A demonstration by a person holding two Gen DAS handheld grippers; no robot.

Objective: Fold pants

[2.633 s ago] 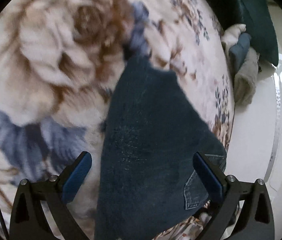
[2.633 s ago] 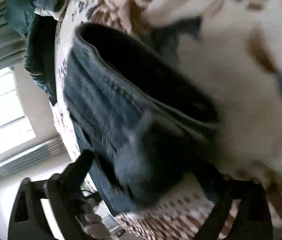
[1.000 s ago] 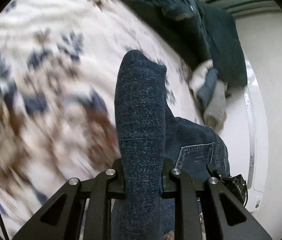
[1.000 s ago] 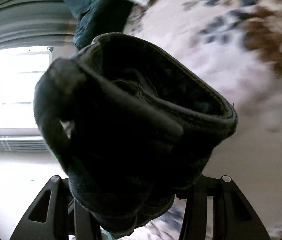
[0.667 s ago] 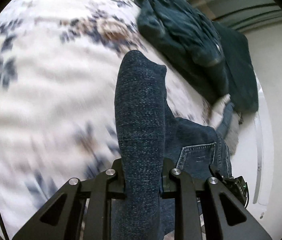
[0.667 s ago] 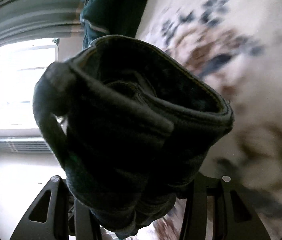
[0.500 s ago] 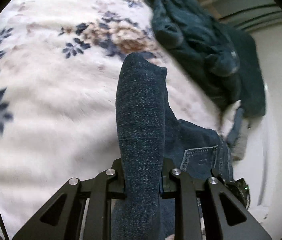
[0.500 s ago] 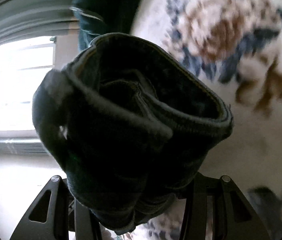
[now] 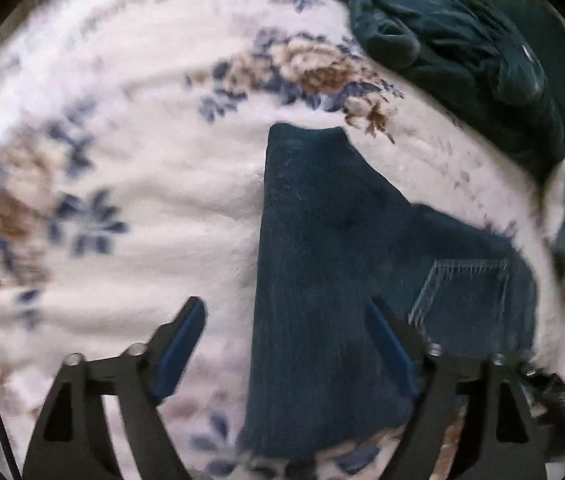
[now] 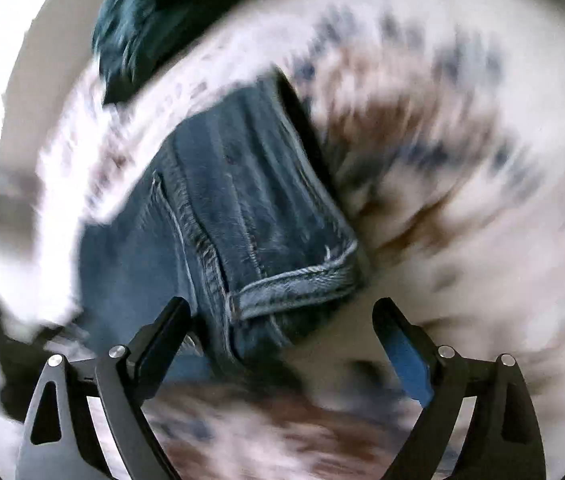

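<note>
Lying on the floral blanket (image 9: pixel 142 208), the folded pants (image 9: pixel 322 280) run lengthwise away from us; both our left gripper (image 9: pixel 286 344) and right gripper (image 10: pixel 282 332), clamped earlier, now gape, released.

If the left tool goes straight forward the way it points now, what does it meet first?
Most likely the folded jeans: the dark denim lies right ahead between the open fingers of the left tool. Beyond it is the floral blanket. Depth is unclear through the fisheye.

A home bedroom: plush floral blanket (image 9: pixel 154 184) and a heap of dark clothes (image 9: pixel 462 48).
</note>
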